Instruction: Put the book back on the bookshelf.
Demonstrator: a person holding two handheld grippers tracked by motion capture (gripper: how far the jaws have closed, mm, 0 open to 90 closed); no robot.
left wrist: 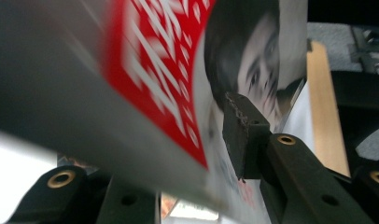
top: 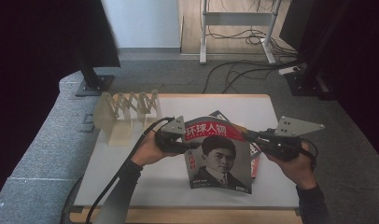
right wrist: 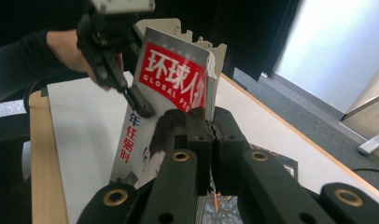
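Both the left gripper (top: 190,147) and right gripper (top: 247,136) clenched the magazine (top: 219,158) upright above the table (top: 131,177), mid-carry, and the next move probably called for slotting it into the rack (top: 127,112).

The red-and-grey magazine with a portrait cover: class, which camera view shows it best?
The high view: the red-and-grey portrait magazine appears whole, held upright between the left gripper and right gripper. The left gripper view gives a blurred close-up of its cover; the right gripper view shows its right edge pinched, lower part hidden.
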